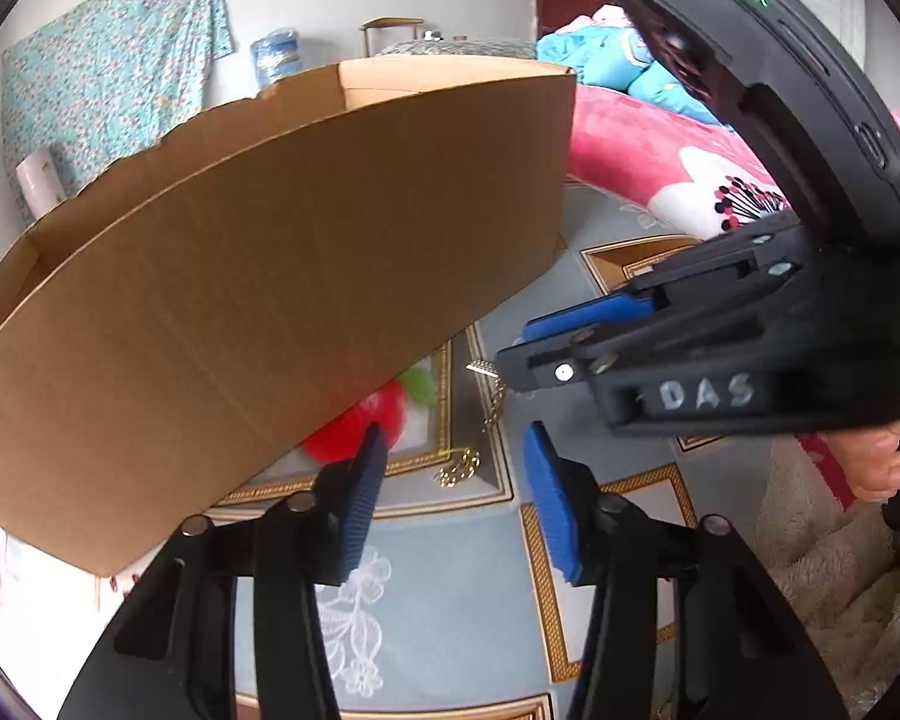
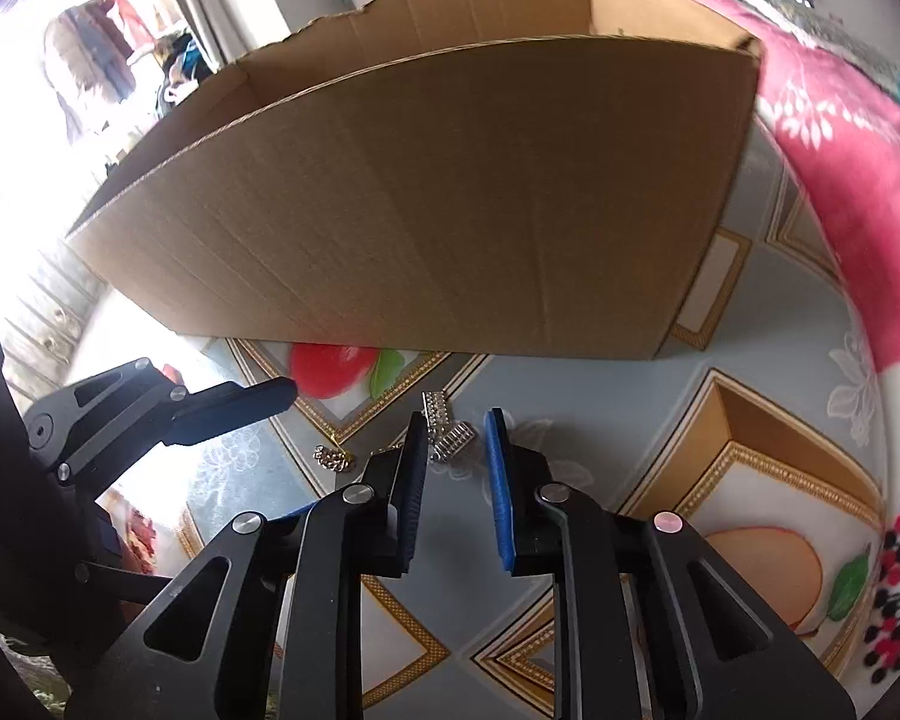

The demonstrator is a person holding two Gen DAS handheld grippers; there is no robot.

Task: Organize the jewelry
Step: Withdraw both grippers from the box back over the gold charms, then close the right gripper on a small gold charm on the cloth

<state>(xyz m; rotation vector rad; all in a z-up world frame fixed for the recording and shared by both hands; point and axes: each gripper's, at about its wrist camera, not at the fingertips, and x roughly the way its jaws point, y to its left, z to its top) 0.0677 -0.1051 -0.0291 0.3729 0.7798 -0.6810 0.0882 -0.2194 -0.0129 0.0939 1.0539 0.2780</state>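
Right gripper [image 2: 450,438] unclenched above silver studded jewelry pieces [image 2: 444,429], pads not touching; left gripper [image 1: 456,462] likewise released above gold chain [image 1: 457,467]; both lie on patterned mat [image 2: 570,420] before open brown cardboard box [image 2: 450,228]

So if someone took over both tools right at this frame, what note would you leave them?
Left tool: open, nothing held, aimed at the small gold chain lying on the patterned mat.
Right tool: open, nothing held, fingers either side of the silver rhinestone piece on the patterned grey-and-gold mat; whether it touches can't be told.
Both pieces lie on the mat just in front of the open brown cardboard box.
Done: no jewelry is seen in the box; its floor is hidden.
Left: probably grasp each piece and place it in the box.
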